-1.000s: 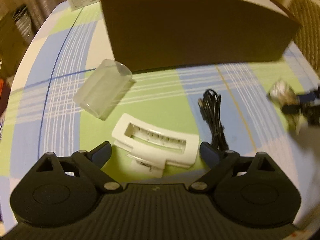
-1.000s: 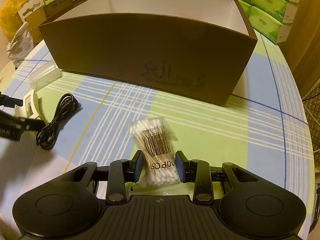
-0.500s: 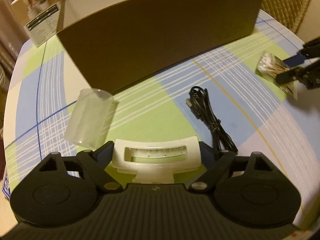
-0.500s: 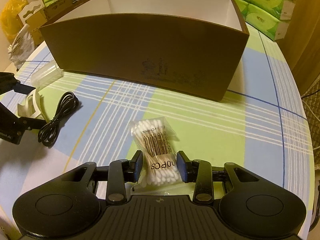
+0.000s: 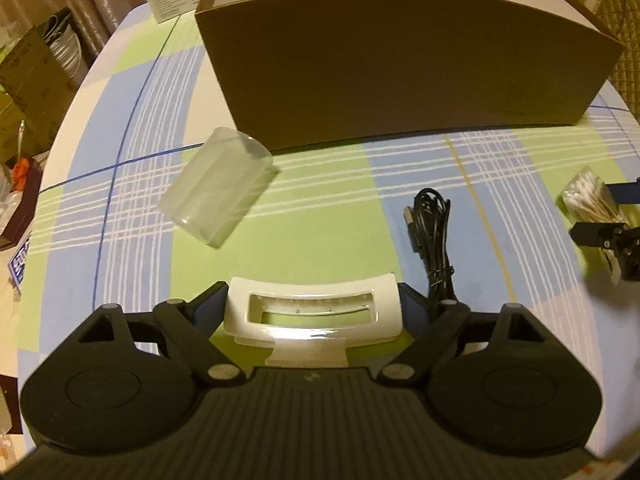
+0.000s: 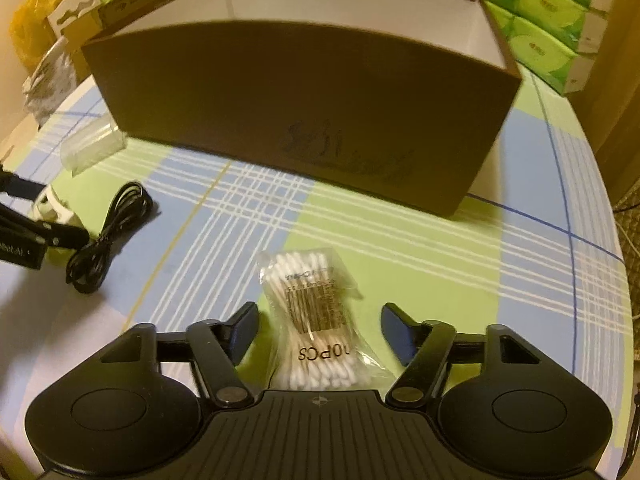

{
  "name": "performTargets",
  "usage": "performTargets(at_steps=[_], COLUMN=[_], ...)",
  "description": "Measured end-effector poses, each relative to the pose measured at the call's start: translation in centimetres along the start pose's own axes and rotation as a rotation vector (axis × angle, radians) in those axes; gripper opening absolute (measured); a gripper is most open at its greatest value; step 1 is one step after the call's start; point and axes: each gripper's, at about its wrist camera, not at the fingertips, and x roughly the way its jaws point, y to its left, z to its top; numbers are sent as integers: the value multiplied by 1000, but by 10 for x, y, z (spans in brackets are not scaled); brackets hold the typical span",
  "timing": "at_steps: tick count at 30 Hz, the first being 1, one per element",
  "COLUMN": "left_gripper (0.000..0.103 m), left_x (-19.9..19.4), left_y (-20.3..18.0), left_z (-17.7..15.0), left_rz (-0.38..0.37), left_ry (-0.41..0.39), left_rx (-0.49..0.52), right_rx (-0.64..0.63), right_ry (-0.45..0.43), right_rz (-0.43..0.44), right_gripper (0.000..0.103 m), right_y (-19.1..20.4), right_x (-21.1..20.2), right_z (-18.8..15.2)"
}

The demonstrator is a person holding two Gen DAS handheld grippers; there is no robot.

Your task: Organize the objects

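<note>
1. Because the white plastic holder point(image 5: 313, 314) lies crosswise between the fingers of the left gripper point(image 5: 313, 312), its long axis running from one pad to the other, the lift depends on a hold across its two short ends; the pads sit against those ends, clenched on it as far as the fisheye lets me judge.
2. The bag of cotton swabs point(image 6: 316, 322) lies lengthwise straight ahead of the right gripper point(image 6: 318, 330), between its fingers yet touching neither: released.
3. Beyond both, the brown box point(image 5: 400, 68) stands open-topped; the holder's hand is the nearer to its left end.
4. A clear plastic tube point(image 5: 218, 192) lies ahead-left of the left gripper, a coiled black cable point(image 5: 434, 236) ahead-right.
5. A second ago the left fingers stood wider, clear of the holder; they have closed in. The right jaws, then pinching the bag, have just been opening.
</note>
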Motion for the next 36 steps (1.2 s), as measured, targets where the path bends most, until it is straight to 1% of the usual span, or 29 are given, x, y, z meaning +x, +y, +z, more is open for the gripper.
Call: performTargets(at_steps=[1, 2, 3, 4, 7, 10, 17, 24, 27, 32, 36], left_gripper=[85, 85, 85, 85, 85, 85, 85, 85, 85, 85, 85], left_x=[0, 0, 0, 0, -1, -4, -14, -31, -43, -63, -80], left_y=[1, 1, 1, 1, 3, 3, 6, 7, 5, 1, -2], left_z=[0, 0, 0, 0, -1, -4, -8, -9, -7, 0, 11], left_rz=[5, 10, 14, 22, 23, 30, 34, 27, 22, 5, -11], left_ry=[5, 7, 6, 5, 8, 7, -4, -15, -32, -69, -109], left_rx=[-4, -7, -9, -13, -29, -32, -46, -69, -71, -67, -73], right_rx=[-9, -20, -30, -39, -67, -73, -86, -68, -41, 16, 37], right_ry=[-6, -9, -10, -10, -14, -11, 6, -24, -42, -97, -132], right_rz=[3, 10, 11, 16, 16, 13, 3, 25, 59, 131, 160], right_gripper=[50, 44, 35, 29, 23, 20, 19, 19, 19, 19, 19], right_y=[2, 4, 6, 8, 13, 15, 18, 20, 20, 19, 19], right_x=[0, -1, -1, -1, -1, -1, -3, -20, -32, -59, -76], right_z=[0, 1, 1, 2, 2, 2, 1, 4, 9, 19, 29])
